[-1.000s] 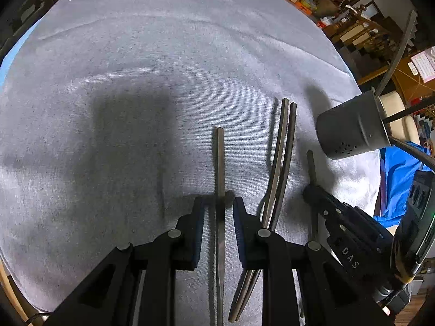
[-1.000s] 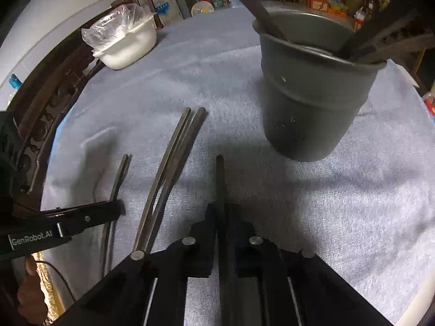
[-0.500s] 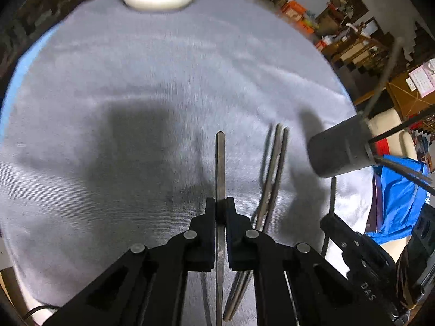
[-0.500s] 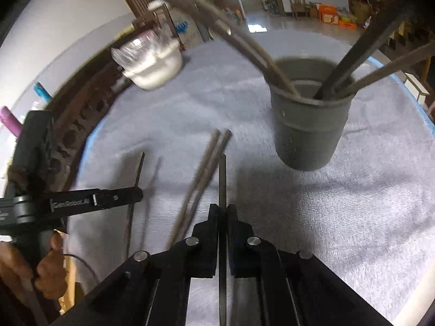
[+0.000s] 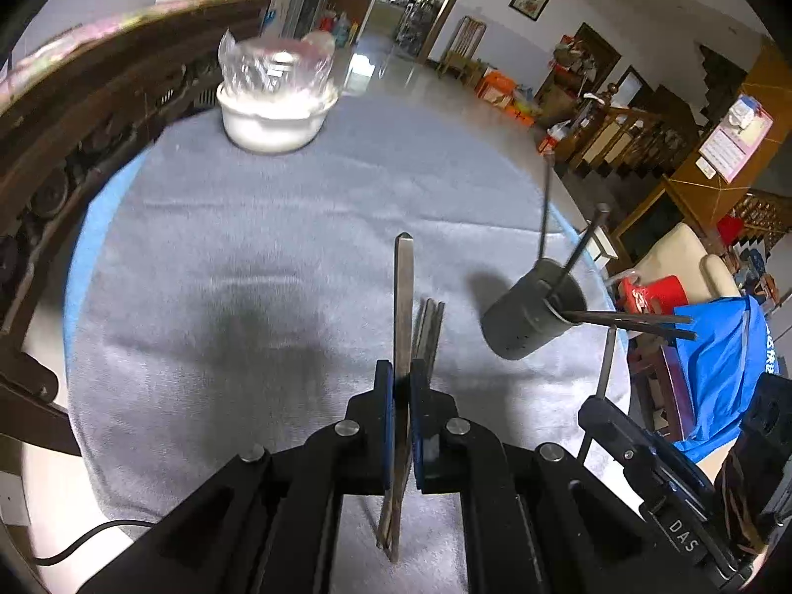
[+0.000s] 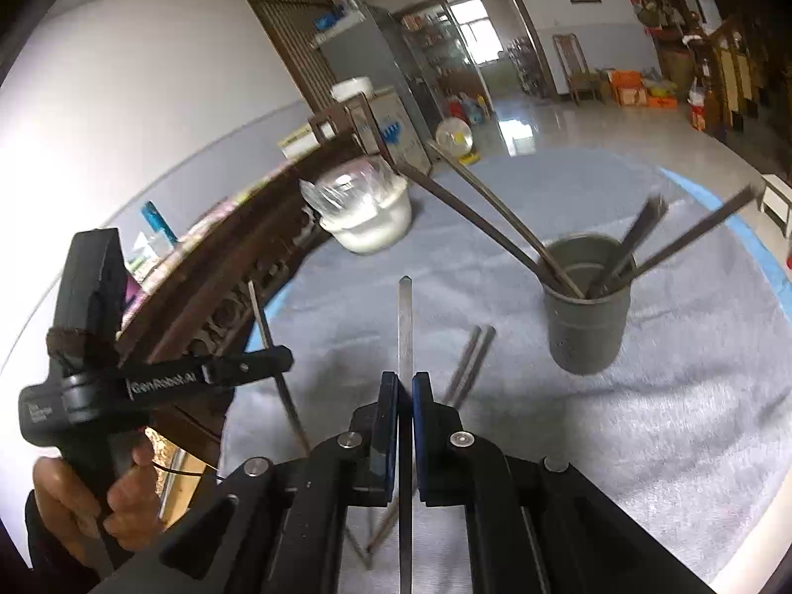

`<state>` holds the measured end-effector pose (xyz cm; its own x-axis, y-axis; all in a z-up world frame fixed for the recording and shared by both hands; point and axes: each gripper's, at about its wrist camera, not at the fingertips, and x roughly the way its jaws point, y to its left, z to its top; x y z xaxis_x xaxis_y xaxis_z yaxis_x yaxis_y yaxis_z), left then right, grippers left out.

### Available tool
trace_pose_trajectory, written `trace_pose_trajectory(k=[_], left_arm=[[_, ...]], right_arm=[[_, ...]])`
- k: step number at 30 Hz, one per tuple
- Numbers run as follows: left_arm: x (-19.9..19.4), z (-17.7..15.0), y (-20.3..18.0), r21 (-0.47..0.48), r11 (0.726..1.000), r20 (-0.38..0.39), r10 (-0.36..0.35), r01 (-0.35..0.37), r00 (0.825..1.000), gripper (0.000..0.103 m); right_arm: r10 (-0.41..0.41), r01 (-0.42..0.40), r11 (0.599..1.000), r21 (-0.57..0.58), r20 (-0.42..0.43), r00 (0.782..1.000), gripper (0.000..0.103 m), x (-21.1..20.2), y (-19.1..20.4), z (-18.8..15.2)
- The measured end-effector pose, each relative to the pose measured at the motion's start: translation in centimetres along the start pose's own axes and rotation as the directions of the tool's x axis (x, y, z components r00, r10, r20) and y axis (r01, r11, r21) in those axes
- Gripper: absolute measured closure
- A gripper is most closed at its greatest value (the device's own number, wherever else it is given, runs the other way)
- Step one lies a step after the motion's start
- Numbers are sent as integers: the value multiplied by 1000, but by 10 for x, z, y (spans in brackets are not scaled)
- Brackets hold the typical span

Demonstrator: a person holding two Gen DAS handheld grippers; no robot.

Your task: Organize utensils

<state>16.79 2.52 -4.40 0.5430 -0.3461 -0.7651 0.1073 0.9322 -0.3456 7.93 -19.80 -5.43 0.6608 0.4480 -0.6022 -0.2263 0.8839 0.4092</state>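
2 flat utensils (image 6: 468, 364) lying on cloth beside holder (image 6: 586, 317).

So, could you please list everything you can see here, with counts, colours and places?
Cup: one, dark grey, upright on the cloth, several utensils standing in it.
Loose utensils: two, dark metal, lying together on the cloth.
Bowl: one, white, plastic-covered, at the far edge.
Cloth: one, grey, over the table.
Left tongs: shut on one metal utensil.
Right tongs: shut on another utensil.
Hand: one, gripping the left handle.
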Motion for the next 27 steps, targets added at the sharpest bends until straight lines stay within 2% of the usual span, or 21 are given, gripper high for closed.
trace_pose_trajectory(k=[8, 19, 24, 27], left_arm=[[-16, -2, -22, 69, 997, 66, 30, -35, 997, 97], [-32, -7, -42, 111, 993, 102, 24, -36, 994, 97], [-30, -6, -36, 93, 995, 84, 16, -24, 996, 97], [-20, -3, -18, 49, 999, 38, 16, -18, 999, 97]], right_arm=[[6, -5, 1000, -16, 47, 999, 97, -20, 6, 3], [14, -14, 1000, -8, 100, 995, 97, -43, 2, 9], [19, -21, 1000, 12, 105, 994, 97, -49, -6, 10], [11, -14, 1000, 22, 113, 993, 97, -55, -13, 10]])
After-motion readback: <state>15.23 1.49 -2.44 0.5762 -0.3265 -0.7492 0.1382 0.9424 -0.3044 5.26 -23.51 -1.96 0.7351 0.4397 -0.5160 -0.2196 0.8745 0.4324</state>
